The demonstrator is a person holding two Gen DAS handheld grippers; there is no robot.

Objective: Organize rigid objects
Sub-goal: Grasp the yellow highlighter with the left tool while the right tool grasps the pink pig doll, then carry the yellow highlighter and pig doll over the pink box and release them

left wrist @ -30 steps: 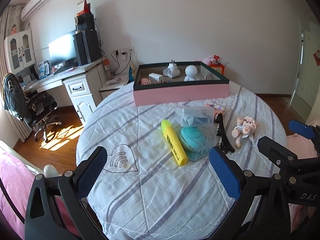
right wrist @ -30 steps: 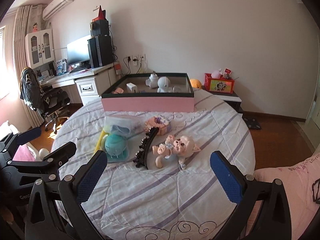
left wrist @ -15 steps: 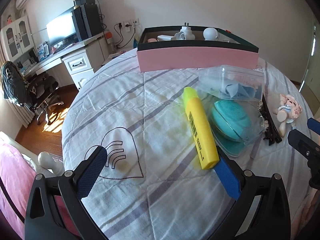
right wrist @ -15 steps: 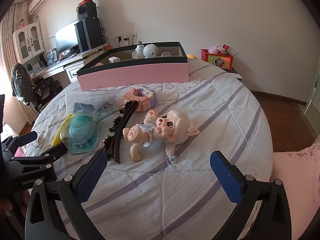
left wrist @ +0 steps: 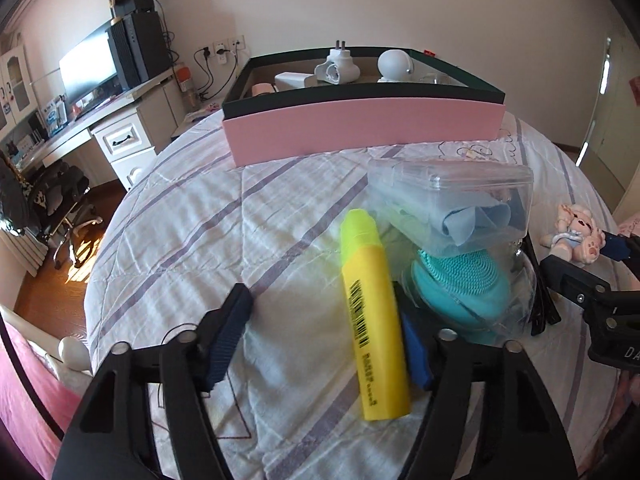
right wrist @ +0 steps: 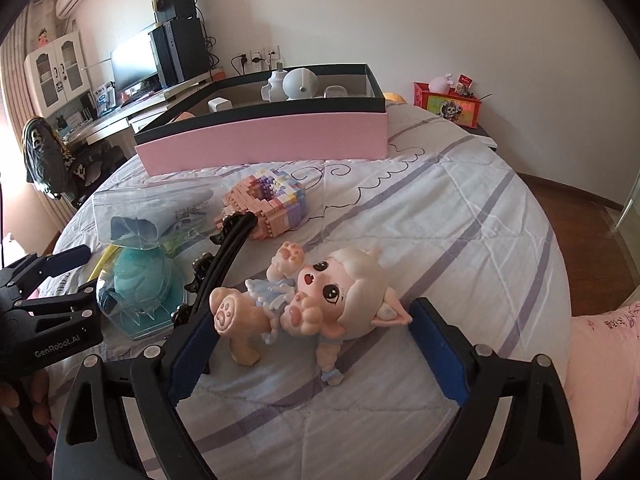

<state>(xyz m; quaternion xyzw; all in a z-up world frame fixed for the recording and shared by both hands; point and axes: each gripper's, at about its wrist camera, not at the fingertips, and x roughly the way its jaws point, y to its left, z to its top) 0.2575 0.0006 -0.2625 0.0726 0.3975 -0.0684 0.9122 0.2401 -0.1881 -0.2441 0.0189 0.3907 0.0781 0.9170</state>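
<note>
A yellow highlighter [left wrist: 374, 320] lies on the striped bedspread between the closing jaws of my left gripper [left wrist: 322, 348]. It sits beside the right pad, and the left pad [left wrist: 228, 340] stands well clear of it. In the right wrist view a pink pig doll [right wrist: 320, 300] lies on its back between the closing jaws of my right gripper [right wrist: 316, 356]; the pads do not press on it. The pink box [left wrist: 360, 128] with a dark rim stands at the far side and holds a white plug and a white round gadget.
Right of the highlighter a clear case [left wrist: 452, 200] with blue cloth rests over a teal round brush [left wrist: 464, 284] in a clear shell. A black curved piece [right wrist: 224, 256] and a pastel brick model [right wrist: 272, 204] lie left of the doll. A desk [left wrist: 100, 124] stands beyond the bed.
Both grippers have come forward and down over the bed. The left now straddles the highlighter, the right straddles the pig doll, and both pairs of jaws have narrowed.
</note>
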